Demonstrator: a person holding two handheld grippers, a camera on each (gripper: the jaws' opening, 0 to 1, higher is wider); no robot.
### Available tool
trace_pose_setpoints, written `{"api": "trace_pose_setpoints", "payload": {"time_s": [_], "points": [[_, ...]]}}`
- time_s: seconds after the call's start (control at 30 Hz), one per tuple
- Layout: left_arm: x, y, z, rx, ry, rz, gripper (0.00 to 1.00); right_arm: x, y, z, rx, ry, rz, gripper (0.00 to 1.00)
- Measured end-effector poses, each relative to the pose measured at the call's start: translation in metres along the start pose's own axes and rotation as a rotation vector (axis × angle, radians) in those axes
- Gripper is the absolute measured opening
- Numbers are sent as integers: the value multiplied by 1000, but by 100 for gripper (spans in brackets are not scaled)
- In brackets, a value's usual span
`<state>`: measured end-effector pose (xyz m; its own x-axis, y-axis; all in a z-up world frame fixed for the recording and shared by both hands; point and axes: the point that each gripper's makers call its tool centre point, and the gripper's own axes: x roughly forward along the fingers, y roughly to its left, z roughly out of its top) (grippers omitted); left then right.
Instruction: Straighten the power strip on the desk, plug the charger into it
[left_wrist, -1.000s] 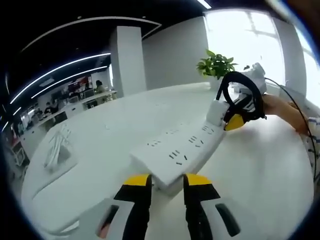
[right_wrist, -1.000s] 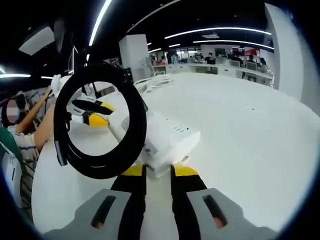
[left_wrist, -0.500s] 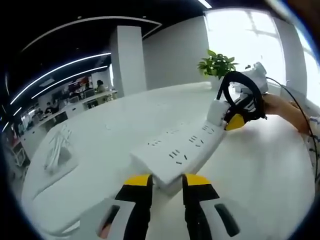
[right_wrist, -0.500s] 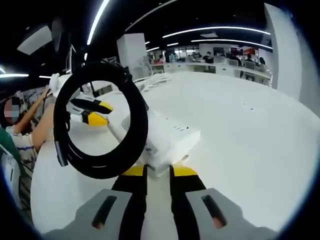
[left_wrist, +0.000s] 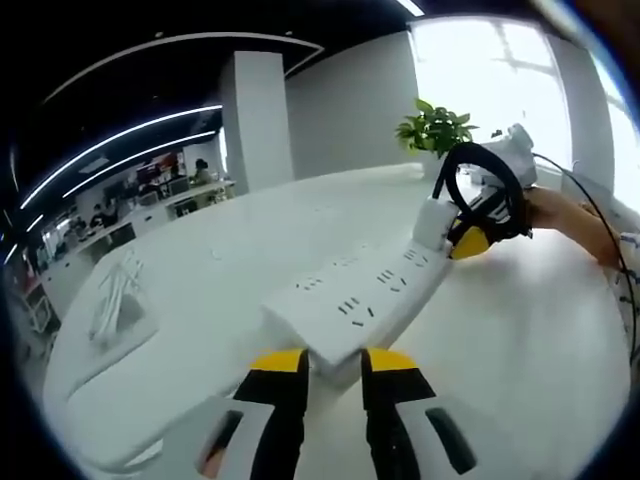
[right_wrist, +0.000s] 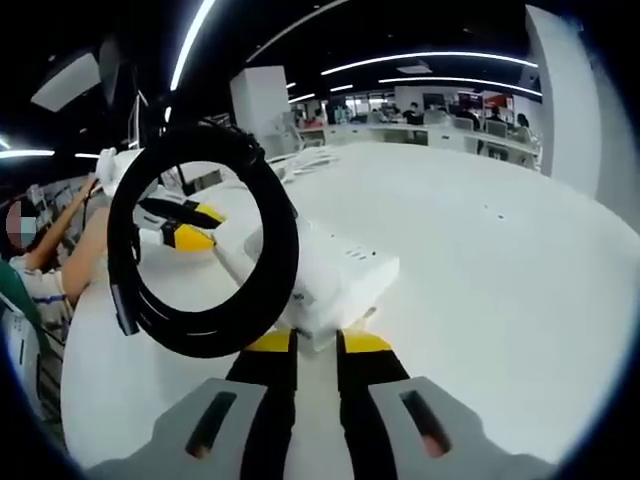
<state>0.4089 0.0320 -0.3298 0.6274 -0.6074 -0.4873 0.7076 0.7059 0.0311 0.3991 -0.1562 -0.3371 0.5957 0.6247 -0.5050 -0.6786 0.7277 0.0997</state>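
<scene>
A white power strip (left_wrist: 355, 305) lies slantwise on the white desk (left_wrist: 520, 340). My left gripper (left_wrist: 333, 361) is shut on its near end, one yellow tip on each side. At the strip's far end a white charger (left_wrist: 431, 223) stands on a socket, with its coiled black cable (left_wrist: 487, 195) hanging beside it. My right gripper (left_wrist: 466, 244) holds that charger. In the right gripper view the right gripper (right_wrist: 318, 343) is shut on the charger (right_wrist: 305, 305), partly hidden by the cable coil (right_wrist: 205, 250). The strip (right_wrist: 350, 265) runs away to the left gripper (right_wrist: 187, 226).
A potted plant (left_wrist: 432, 130) stands at the desk's far edge. A bundle of white cables (left_wrist: 115, 295) lies on a tray at the left. A person's hand (left_wrist: 570, 215) and arm (right_wrist: 85, 265) are behind the grippers. Open desk surface spreads to the right (right_wrist: 500, 290).
</scene>
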Motion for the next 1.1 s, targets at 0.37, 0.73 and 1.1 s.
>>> {"api": "trace_pose_setpoints", "payload": {"time_s": [0.37, 0.73, 1.1], "points": [[-1, -1, -1, -3, 2, 2, 19, -1, 0, 0, 5, 3, -2, 13], [-3, 0, -3, -3, 4, 10, 16, -3, 0, -2, 29, 2, -6, 9], [-5, 0, -4, -15, -3, 21, 12, -5, 1, -4, 32, 0, -26, 7]]}}
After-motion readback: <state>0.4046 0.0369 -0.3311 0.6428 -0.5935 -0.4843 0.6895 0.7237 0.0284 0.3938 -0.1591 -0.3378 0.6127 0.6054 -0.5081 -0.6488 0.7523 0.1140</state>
